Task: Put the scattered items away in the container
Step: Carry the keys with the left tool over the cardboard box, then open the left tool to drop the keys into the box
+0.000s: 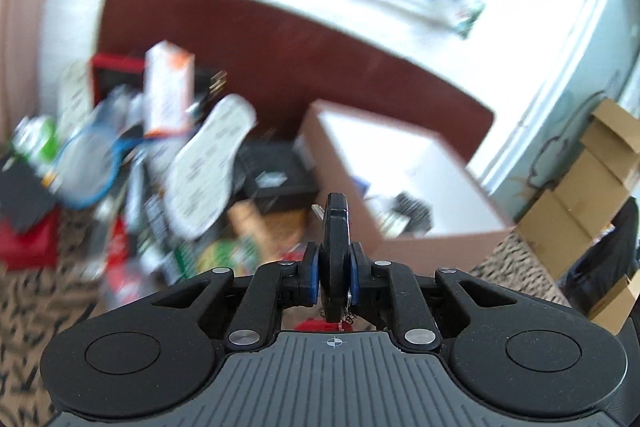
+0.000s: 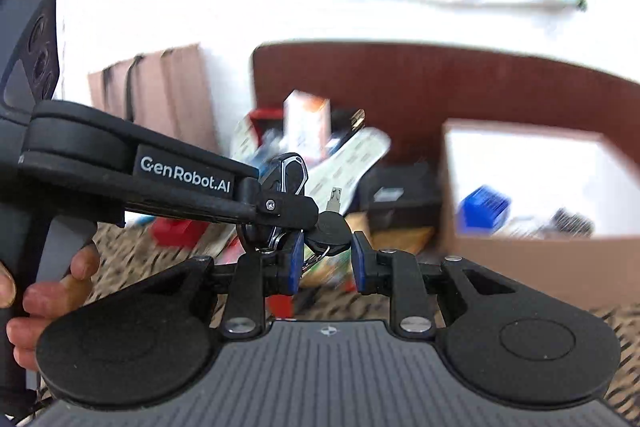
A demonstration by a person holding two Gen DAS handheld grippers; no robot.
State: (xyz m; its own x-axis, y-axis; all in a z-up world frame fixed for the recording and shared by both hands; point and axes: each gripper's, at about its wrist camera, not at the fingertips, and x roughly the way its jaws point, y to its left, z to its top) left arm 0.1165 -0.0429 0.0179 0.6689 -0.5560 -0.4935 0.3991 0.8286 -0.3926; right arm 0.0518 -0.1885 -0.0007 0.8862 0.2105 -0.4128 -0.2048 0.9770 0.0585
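Between the blue pads of the left claw (image 1: 333, 277), a black car key (image 1: 335, 247) is clamped edge-on, the jaws shut fully on its fob, with a metal blade tip projecting beyond the fob. The edge-on hold is judged to be chosen because the flat fob offers two parallel faces to the pads. In the right wrist view, the same key (image 2: 330, 233) is seen at the tip of the left claw (image 2: 288, 205), just ahead of the gap of the right claw (image 2: 326, 259).

The right claw is seen with its jaws parted a little; nothing is pressed between its pads, although the key bunch hangs close before them. No object is held by it.

The container, an open cardboard box (image 1: 440, 239) with a white interior, is located ahead and to the right of the left claw, with a few items already lying inside. The key is held apart from the box rim and is not yet over the opening. To the left, a pile of scattered items (image 1: 168, 163) is visible on the patterned floor (image 1: 36, 307), blurred and well apart from the box.
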